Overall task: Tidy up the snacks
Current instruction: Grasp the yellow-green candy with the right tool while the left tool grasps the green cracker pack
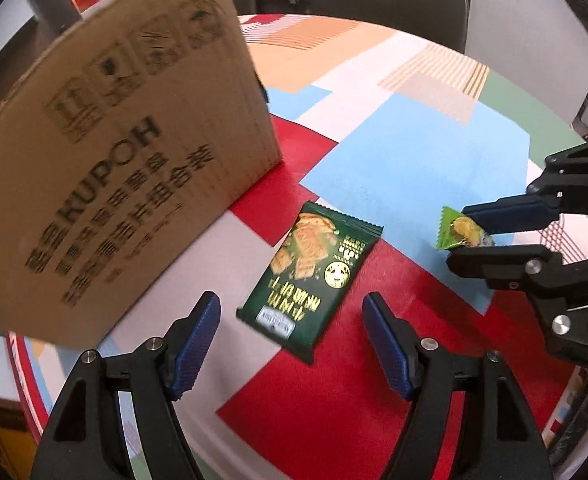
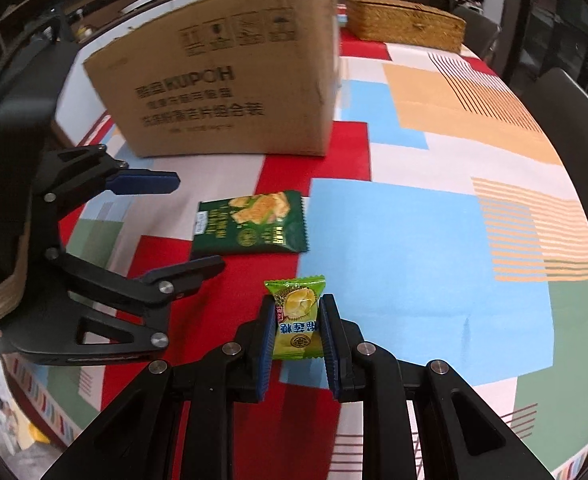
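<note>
In the left wrist view, the left gripper (image 1: 292, 344) is spread wide and empty, and it hangs over the dark green snack packet (image 1: 310, 280), which lies flat on the patterned tablecloth (image 1: 414, 152), just in front of the cardboard box (image 1: 114, 160). At the right side of this view the right gripper (image 1: 460, 232) pinches a small light green candy (image 1: 460, 234). In the right wrist view, the same candy (image 2: 297, 320) sits between the two blue pads, clearly above the cloth, and the green packet (image 2: 250, 222) lies further ahead, between this gripper and the box (image 2: 230, 92); the left gripper (image 2: 198, 224) is seen at the left, with its fingers on both sides of the packet's near end. A woven basket (image 2: 404, 22) stands far behind. I think the risks are these: the flat, smooth packet may slide away on the cloth if the fingers close too high, and the candy wrapper is slippery and could fall out if the right hand tilts over the tall box wall. The two grippers are also near each other and could collide.
</note>
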The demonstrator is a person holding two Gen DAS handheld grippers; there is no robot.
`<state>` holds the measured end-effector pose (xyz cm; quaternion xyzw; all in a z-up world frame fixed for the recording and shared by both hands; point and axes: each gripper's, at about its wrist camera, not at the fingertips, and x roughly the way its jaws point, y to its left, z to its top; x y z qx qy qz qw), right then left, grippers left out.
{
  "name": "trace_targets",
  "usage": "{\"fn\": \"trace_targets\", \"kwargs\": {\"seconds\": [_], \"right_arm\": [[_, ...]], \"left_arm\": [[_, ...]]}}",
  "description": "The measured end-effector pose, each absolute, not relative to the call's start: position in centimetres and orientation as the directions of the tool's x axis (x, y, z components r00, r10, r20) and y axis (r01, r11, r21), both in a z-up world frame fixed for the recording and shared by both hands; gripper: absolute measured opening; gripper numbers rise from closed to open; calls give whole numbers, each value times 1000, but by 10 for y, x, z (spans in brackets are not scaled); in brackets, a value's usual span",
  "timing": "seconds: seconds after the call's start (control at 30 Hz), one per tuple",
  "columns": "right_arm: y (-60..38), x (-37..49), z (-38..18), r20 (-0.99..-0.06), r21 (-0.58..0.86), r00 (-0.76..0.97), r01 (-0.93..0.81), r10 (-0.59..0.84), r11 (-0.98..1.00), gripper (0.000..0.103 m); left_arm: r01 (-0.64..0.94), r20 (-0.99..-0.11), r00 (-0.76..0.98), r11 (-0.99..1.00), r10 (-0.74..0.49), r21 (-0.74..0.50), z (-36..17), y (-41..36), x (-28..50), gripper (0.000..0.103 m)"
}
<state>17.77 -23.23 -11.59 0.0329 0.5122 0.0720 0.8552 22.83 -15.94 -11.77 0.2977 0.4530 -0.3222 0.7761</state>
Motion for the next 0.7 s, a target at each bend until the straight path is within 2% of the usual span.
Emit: {"fn": "trace_targets", "kwargs": {"seconds": [0.33,0.4,0.43,0.5,0.6,0.7], "right_arm": [[-247,186,-123,-877,149,457,-38,150,988,23],[-249,189,-122,-874,150,462,-35,149,988,23],[-249,190,-121,-873,148,465,-31,146,988,23],[-251,190,-119,-870,152,471,-26,146,988,23],[-253,192,-117,-866,157,478,-22,149,987,23],[-253,193,-117,-865,163,479,-20,153,986,23]], "left_arm": [[777,-906,329,622,-266,100,-131,-177,249,73],[770,-909,296,636,-292,47,-131,-177,254,64],[765,-910,283,644,-304,23,-131,-176,255,56],[751,-908,282,660,-310,8,-131,-176,255,50],[739,-905,293,674,-307,10,-129,-175,251,44],[718,-905,293,696,-309,-5,-126,-173,248,42]]}}
